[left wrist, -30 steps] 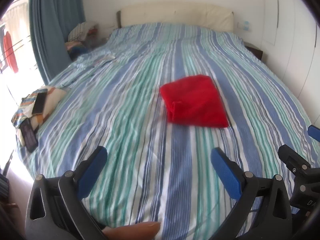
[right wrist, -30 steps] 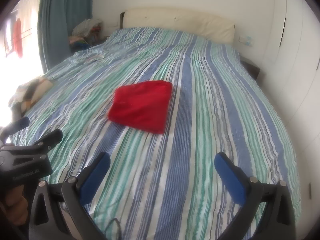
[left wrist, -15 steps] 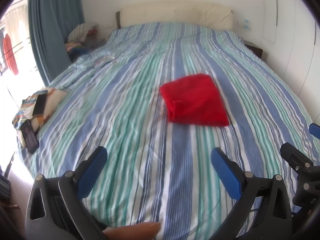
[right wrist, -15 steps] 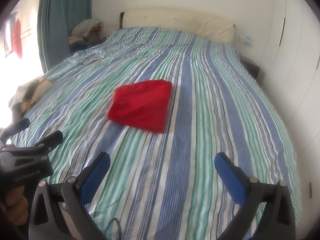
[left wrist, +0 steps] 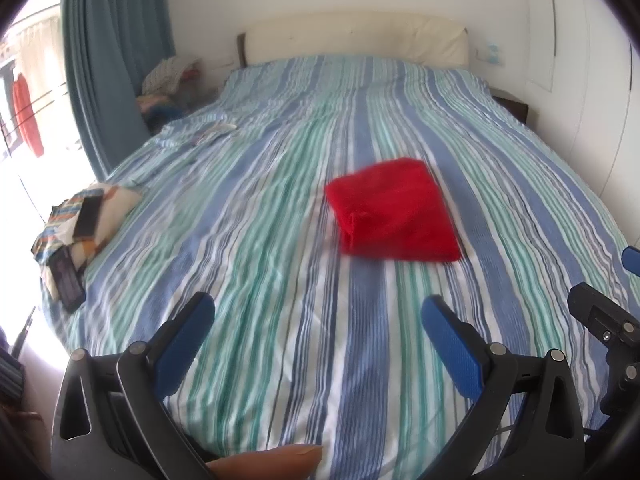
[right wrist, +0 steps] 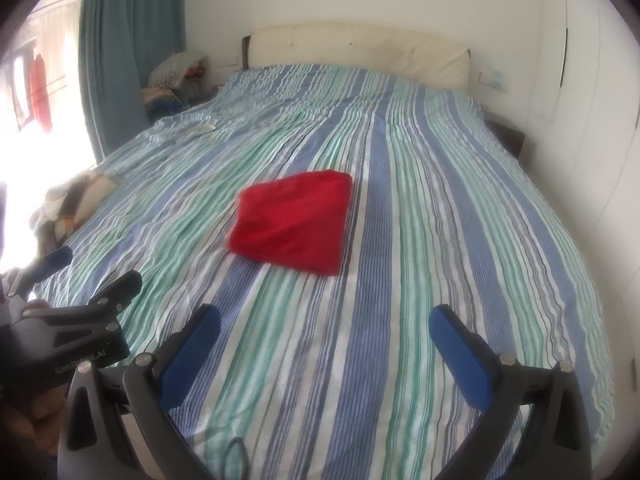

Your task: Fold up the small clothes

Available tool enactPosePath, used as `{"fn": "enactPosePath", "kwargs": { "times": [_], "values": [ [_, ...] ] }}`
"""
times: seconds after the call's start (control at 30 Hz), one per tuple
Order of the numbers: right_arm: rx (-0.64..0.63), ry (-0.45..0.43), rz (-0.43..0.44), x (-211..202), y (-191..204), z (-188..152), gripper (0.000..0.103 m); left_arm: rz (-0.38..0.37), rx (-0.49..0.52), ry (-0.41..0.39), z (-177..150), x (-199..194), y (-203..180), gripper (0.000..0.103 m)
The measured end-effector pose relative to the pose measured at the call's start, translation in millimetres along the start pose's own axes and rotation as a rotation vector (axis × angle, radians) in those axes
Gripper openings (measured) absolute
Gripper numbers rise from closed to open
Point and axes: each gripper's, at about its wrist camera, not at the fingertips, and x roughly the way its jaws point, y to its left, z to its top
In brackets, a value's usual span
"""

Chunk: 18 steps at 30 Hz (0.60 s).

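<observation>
Red folded cloth point(left wrist: 394, 210) mid-bed, bare striped bedspread point(left wrist: 280, 280) all round | left gripper point(left wrist: 318, 312), right gripper point(right wrist: 324, 320) both agape, empty | lettering unreadable

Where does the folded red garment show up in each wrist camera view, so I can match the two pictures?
Left wrist view: the folded red garment lies right of centre on the striped bedspread.
Right wrist view: the garment lies left of centre, at mid-height.
Shared landmark: the cream headboard at the far end of the bed.
</observation>
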Motion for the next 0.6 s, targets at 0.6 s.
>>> {"fn": "enactPosePath", "kwargs": {
  "times": [0.6],
  "values": [
    [-0.004, 0.003, 0.01, -2.4, 0.7, 1.8, 0.103, 0.007, 0.018, 0.008, -2.4, 0.7, -2.6, 0.103]
  ]
}}
